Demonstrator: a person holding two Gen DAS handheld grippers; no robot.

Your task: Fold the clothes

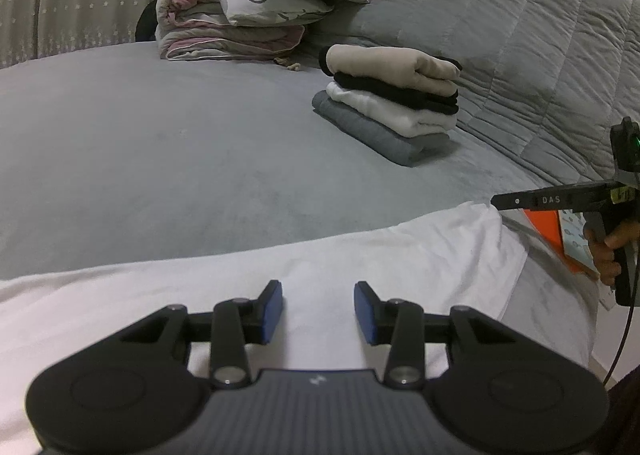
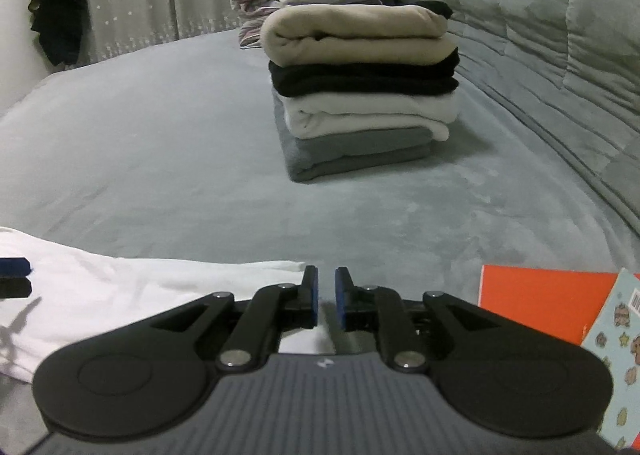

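Nearest the left wrist camera, the left gripper (image 1: pixel 318 309) hangs over a white garment (image 1: pixel 280 279) with its blue pads (image 1: pixel 273 307) standing apart and nothing pinched between them; the cloth passes beneath, not gripped. In the right wrist view the right gripper (image 2: pixel 327 297) sits at the garment's right-hand edge (image 2: pixel 160 287), its jaws parted by a narrow gap that shows no cloth in it, so it holds nothing. The garment lies spread flat along the near side of the grey bed cover (image 1: pixel 160 143), its far edge already a fairly straight line.

It looks like thin, light knit fabric: limp, easily dragged and apt to crease or bunch if pulled from one point. The best hold is probably a shallow pinch on the hem or corner, one gripper at each end, lifting together so that the fold falls even.

Just right of the garment lie an orange book (image 2: pixel 536 299) and a patterned one (image 2: pixel 616 355). Farther back stands a stack of folded clothes (image 2: pixel 360 91), beige on black on white on grey. Beyond that sits a pile of folded bedding (image 1: pixel 240 11).
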